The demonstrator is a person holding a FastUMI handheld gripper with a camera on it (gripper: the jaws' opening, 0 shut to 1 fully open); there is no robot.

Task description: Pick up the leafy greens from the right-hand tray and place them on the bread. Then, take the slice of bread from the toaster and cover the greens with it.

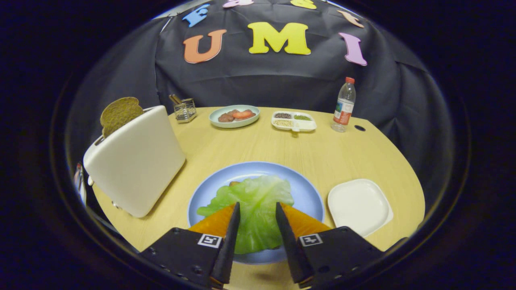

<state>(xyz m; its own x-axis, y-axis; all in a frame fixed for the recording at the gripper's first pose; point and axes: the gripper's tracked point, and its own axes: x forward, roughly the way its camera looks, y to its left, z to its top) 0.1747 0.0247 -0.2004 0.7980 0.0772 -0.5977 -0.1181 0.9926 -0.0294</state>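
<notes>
Jaws (258,207) hovering parted over pale green lettuce leaf (254,205), now lying on round blue plate (310,193); brown bread slice (119,114) waiting in white toaster (137,161) at ten o'clock.

Light wooden table (258,145), set with white toaster (135,161), blue plate (306,193), white square tray (358,205), wire utensil holder (185,110), green plate (234,117), divided dish (294,121), water bottle (344,105).

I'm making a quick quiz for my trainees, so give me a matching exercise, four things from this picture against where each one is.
Things:
1. leafy greens
2. slice of bread
3. white tray
4. bottle

Places:
A. sticking out of the toaster
B. far side of the table
C. on the blue plate, between the open gripper fingers
D. right of the blue plate

Pairs: 1-C, 2-A, 3-D, 4-B
</notes>
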